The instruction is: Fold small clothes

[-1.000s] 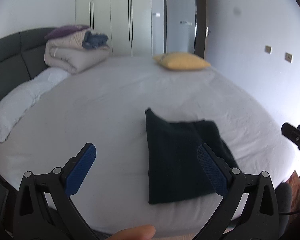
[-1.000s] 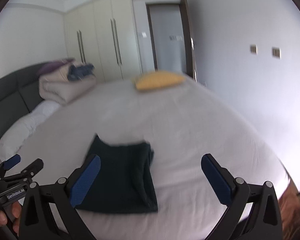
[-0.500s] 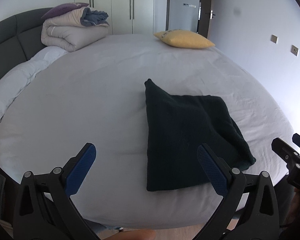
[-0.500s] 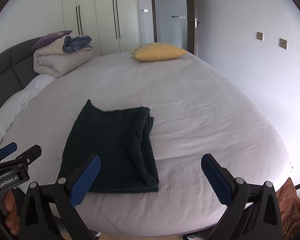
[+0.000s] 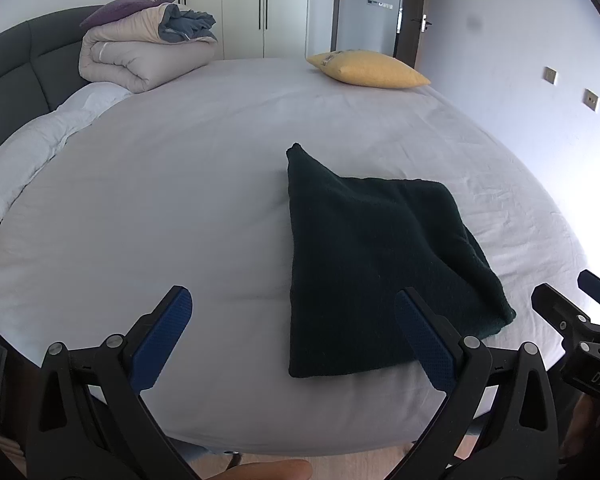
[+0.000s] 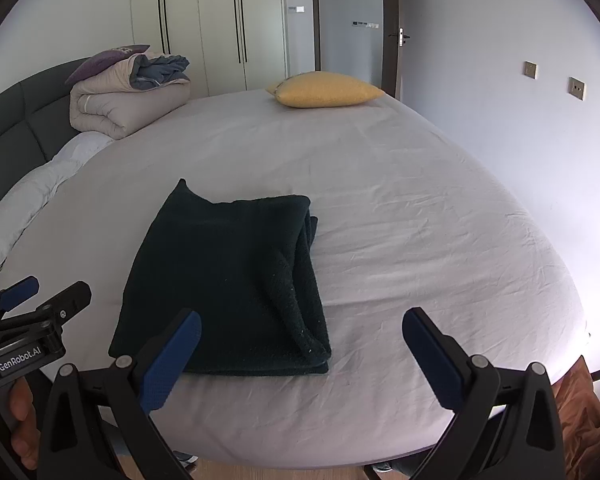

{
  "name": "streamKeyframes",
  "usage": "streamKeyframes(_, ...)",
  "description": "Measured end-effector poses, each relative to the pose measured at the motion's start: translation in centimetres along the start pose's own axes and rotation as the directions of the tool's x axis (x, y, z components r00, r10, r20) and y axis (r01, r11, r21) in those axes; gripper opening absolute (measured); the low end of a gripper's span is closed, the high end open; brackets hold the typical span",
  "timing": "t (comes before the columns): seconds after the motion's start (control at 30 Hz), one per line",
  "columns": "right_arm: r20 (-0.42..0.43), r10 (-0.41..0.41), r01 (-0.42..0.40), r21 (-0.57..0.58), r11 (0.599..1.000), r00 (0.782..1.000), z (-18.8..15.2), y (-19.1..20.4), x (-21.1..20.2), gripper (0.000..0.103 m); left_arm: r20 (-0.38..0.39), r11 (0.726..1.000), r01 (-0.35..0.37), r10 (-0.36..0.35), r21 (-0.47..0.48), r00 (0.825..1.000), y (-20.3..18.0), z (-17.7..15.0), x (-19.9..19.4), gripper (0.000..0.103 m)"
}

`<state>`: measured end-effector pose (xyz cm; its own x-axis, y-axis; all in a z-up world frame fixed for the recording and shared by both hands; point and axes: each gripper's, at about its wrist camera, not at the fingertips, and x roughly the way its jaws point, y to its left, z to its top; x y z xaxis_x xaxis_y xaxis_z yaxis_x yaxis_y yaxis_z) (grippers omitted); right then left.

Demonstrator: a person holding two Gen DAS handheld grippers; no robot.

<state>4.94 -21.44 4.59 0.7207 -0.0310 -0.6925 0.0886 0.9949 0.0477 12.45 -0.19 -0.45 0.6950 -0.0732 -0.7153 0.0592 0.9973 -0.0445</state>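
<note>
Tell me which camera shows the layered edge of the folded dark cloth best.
The right wrist view. There the dark cloth shows its stacked layers along the right side, rolled and thick near the front corner. In the left wrist view the cloth appears mostly as a flat top surface, and that layered side is only a thin, foreshortened rim at its right.

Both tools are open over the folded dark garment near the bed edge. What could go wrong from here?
The dark garment lies close to the bed edge; a tug toward you could drag it off. Its layered right side looks loose, so a one-layer pinch by the right tool may undo the fold. The left tool sits close by; the two could collide.
</note>
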Motion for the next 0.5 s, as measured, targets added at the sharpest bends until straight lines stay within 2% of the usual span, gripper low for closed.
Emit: streamKeyframes(0.5, -0.008, -0.002, 0.002, 0.004, 1.0, 1.0, -0.14, 0.24, 0.14, 0.103, -0.007, 1.0, 0.0, 0.0, -0.009, 1.0, -0.17, -0.09, 0.77, 0.103)
